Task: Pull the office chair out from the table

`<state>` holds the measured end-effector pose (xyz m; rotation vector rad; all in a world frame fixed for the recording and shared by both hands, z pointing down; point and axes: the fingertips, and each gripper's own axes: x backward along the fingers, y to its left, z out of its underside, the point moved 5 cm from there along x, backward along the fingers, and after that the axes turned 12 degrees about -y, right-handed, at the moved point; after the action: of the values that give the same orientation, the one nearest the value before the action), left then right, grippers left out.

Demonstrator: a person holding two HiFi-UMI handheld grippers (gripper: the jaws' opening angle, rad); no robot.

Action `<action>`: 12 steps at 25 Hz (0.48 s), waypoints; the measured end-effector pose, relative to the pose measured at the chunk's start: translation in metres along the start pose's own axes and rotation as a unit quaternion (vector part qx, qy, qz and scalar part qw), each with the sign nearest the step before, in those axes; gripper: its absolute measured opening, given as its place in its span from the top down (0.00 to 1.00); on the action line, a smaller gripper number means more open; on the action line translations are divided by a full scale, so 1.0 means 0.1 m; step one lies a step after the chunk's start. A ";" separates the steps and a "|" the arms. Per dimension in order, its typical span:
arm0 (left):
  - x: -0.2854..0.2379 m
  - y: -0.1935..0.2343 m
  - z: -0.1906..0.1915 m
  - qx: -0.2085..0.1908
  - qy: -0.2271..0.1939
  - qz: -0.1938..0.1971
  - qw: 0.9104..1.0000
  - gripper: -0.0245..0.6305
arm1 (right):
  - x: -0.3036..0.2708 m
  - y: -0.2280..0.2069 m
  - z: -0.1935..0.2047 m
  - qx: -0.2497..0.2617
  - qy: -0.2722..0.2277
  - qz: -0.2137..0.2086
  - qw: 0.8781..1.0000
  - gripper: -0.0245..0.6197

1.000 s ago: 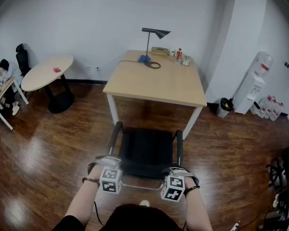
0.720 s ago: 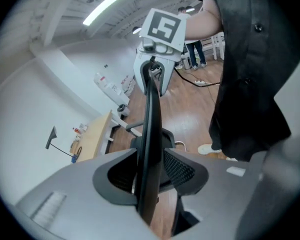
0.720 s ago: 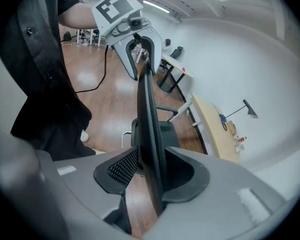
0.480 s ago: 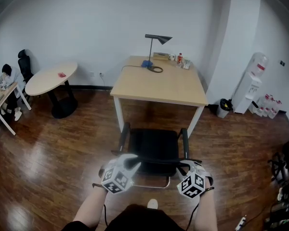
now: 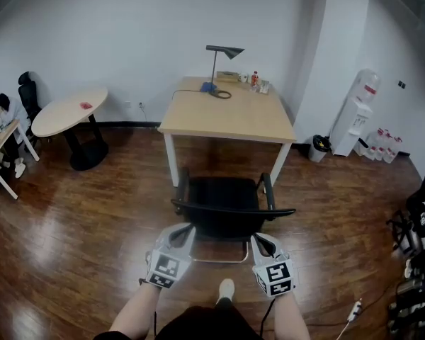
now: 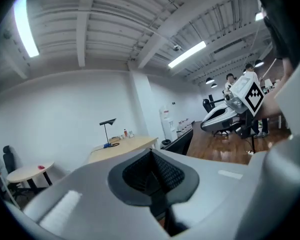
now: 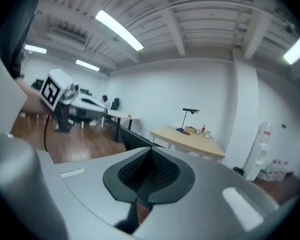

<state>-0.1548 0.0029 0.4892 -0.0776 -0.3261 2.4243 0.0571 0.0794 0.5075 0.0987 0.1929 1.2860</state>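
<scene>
The black office chair (image 5: 223, 193) stands out from under the wooden table (image 5: 227, 115), its backrest toward me. My left gripper (image 5: 187, 227) and right gripper (image 5: 257, 238) hang just behind the backrest's top rail (image 5: 234, 211), one at each end, apart from it. Both have just closed their jaws and are shut with nothing between them. In the left gripper view the pads (image 6: 157, 171) meet and the chair's back (image 6: 182, 141) shows beyond. In the right gripper view the pads (image 7: 155, 169) also meet, with the chair's back (image 7: 132, 139) behind.
A desk lamp (image 5: 223, 52) and small bottles (image 5: 256, 82) stand at the table's far edge. A round table (image 5: 67, 108) and a seated person (image 5: 0, 108) are at the left. A water dispenser (image 5: 355, 115) and a bin (image 5: 317, 147) stand at the right. My shoe (image 5: 227, 289) shows below.
Both grippers have let go of the chair's back, risen and rolled, and their jaws have shut empty. The chair stands a little farther from the table.
</scene>
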 end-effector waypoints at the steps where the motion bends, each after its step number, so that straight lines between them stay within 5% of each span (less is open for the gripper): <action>1: 0.08 -0.02 -0.02 0.008 -0.008 -0.003 1.000 0.96 | 0.05 0.08 -0.03 -0.033 -0.019 0.002 0.999 0.94; 7: 0.51 -0.19 -0.16 0.026 -0.031 0.022 0.999 0.96 | 0.32 0.40 -0.13 -0.064 -0.056 0.016 0.996 0.94; 12: 0.84 -0.15 -0.16 0.040 -0.037 -0.004 0.998 0.96 | 0.45 0.58 -0.21 -0.072 -0.074 0.011 0.995 0.94</action>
<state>-0.2076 0.0709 0.4804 0.0498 -0.2611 2.4339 0.0101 0.1378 0.4932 0.0729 -0.0288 1.3039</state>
